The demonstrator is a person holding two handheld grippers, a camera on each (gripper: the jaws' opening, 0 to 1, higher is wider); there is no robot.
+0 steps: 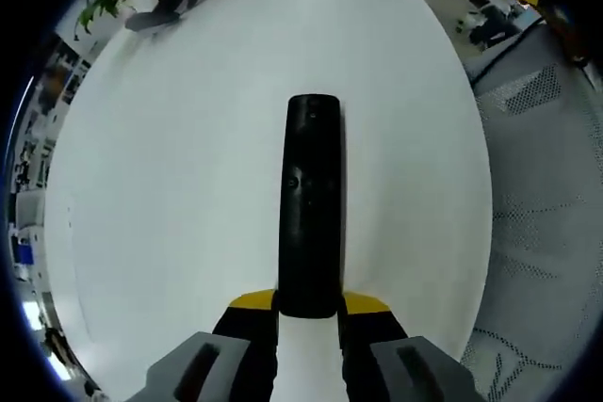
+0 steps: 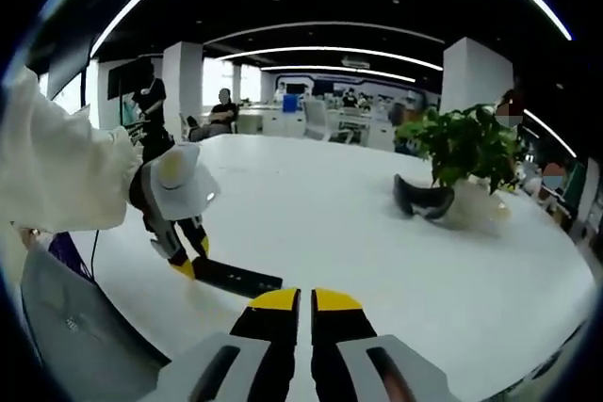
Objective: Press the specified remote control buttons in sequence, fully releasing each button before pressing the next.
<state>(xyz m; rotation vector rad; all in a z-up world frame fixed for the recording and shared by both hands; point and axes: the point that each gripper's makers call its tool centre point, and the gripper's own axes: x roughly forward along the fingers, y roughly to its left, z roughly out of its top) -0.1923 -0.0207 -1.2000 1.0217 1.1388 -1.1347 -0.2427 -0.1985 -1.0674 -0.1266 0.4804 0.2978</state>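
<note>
Large white oval table (image 1: pixel 188 157), glossy top, is the landmark for everything below. In the right gripper view it stretches away toward an open office with white columns and ceiling light strips; seated people at desks beyond its far edge.

Grey perforated mesh chair back (image 1: pixel 546 233) stands off the table's edge in the left gripper view.

White sleeve (image 2: pixel 47 167) of the person reaches in over the table's near edge in the right gripper view.

Green leafy potted plant (image 2: pixel 466 148) stands on the table toward its far side; a dark curved headset-like object (image 2: pixel 422 197) lies on the table just beside the pot.

Long slim black remote control (image 1: pixel 311 204) lies flat on the table near its near edge, buttons up.

Left gripper (image 1: pixel 309 306), black jaws with yellow tips, pinches the remote's near end, one tip on each side.

Right gripper (image 2: pixel 306 300), same build, hovers above the table near the remote (image 2: pixel 236 280); jaws pressed together, only a thin slit between the yellow tips, nothing held.
</note>
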